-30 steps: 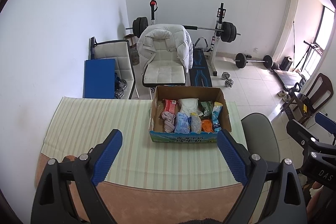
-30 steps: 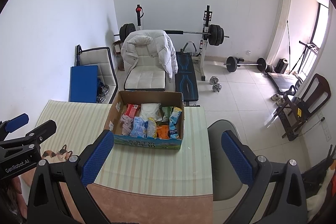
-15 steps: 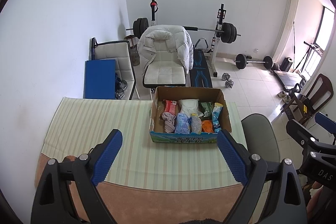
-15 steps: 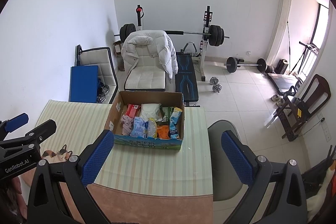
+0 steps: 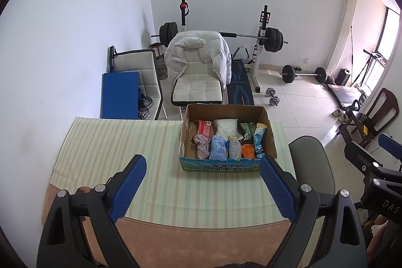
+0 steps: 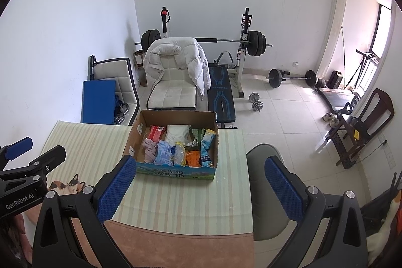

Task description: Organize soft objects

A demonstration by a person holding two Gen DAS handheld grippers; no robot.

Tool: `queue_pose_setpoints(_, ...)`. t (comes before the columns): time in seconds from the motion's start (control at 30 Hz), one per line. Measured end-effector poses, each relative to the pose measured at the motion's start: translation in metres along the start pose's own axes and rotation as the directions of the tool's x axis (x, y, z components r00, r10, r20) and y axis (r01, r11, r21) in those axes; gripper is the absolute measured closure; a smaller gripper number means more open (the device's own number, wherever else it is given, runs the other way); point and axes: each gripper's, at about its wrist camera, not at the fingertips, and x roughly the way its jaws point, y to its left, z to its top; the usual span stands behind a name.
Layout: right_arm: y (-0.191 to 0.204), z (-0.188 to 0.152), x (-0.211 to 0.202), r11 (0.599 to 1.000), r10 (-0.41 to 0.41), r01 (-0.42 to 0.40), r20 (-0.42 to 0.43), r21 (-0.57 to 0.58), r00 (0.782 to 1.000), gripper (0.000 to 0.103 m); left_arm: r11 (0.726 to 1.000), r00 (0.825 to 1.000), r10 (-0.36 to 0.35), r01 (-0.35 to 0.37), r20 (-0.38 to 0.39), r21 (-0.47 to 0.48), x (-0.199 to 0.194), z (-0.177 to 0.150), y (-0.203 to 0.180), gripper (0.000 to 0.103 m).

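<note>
Cardboard box [image 5: 227, 165] full of soft packets sits on the table, toward its far right corner, with its long axis running along the far edge and its open top facing up; the printed blue-green front wall faces the grippers. Inside, the packets mostly lie with their long axes pointing from front to back: a pink cloth [image 5: 202, 146] at the near left, a light blue packet [image 5: 218, 148] beside it, then a clear speckled pouch [image 5: 233, 148], an orange packet [image 5: 247, 151] and a tall blue sachet [image 5: 258, 140] leaning on the right wall. Behind them lie a red packet [image 5: 204, 126], a white pouch [image 5: 226, 126] and a green packet [image 5: 246, 128].

The left gripper [image 5: 203, 189] hangs over the striped tablecloth [image 5: 113, 142] near the front edge, its blue-padded jaws spread wide with nothing between them. The right gripper [image 6: 201, 186] is likewise spread wide and holds nothing, its left pad just before the box's near left corner. A grey chair [image 6: 263, 167] stands at the table's right edge, and a white jacket [image 6: 176, 52] drapes a chair beyond the far edge.
</note>
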Motion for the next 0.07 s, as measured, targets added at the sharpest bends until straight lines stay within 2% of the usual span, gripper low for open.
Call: queue_pose_setpoints(0.07,-0.0029,0.0024,-0.0008,1.000,-0.002,0.002,0.003,0.000,1.000,0.000,1.000,1.000,-0.002,0.002,0.001,0.001,-0.0006,0.0003,-0.0001,0.011)
